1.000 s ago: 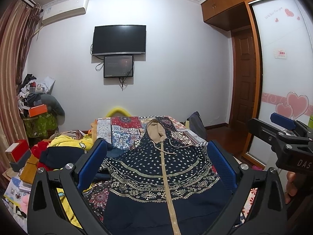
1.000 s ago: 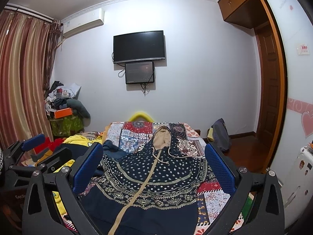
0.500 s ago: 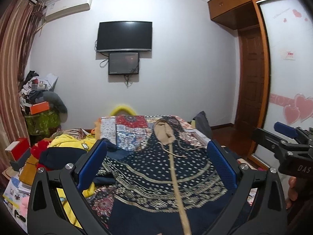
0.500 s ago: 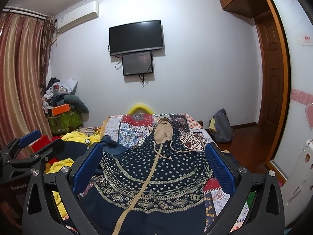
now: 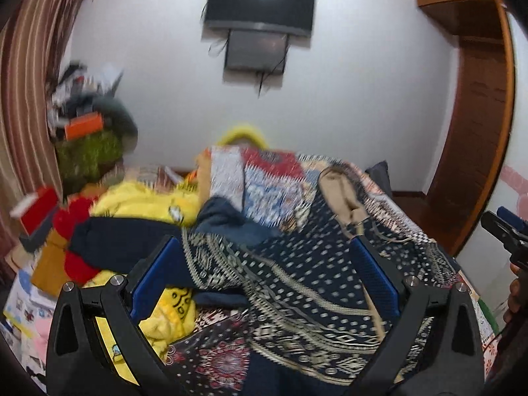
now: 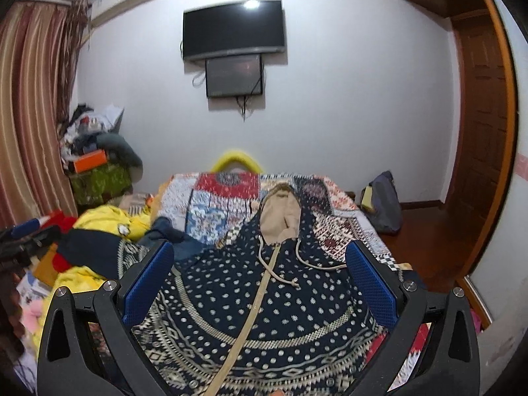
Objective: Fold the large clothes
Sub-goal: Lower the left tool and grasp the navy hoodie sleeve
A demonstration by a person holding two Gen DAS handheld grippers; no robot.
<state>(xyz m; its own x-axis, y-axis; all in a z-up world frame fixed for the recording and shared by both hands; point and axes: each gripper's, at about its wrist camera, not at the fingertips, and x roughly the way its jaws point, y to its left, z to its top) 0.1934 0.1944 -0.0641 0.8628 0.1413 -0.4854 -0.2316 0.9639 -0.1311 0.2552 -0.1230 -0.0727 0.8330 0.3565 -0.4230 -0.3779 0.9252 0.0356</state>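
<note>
A large navy hooded garment (image 6: pixel 264 300) with white dots, cream patterns, a tan hood and a tan zipper strip lies spread face up on the patchwork bed cover (image 6: pixel 211 198). It also shows in the left wrist view (image 5: pixel 307 283). My right gripper (image 6: pixel 260 283) is open and empty, held over the garment's chest. My left gripper (image 5: pixel 264 283) is open and empty, over the garment's left side, where a sleeve lies folded across. The right gripper's tip shows at the left view's right edge (image 5: pixel 505 231).
A heap of yellow, red and dark clothes (image 6: pixel 95 231) lies left of the garment. A cluttered stand (image 6: pixel 99 168) is by the curtain. A dark bag (image 6: pixel 382 204) sits on the floor at right, near the wooden door (image 6: pixel 481 125). A television (image 6: pixel 234 29) hangs on the far wall.
Both grippers have dropped lower and closer to the garment. The left gripper has swung to the left, toward the clothes heap; its view is blurred by motion.
</note>
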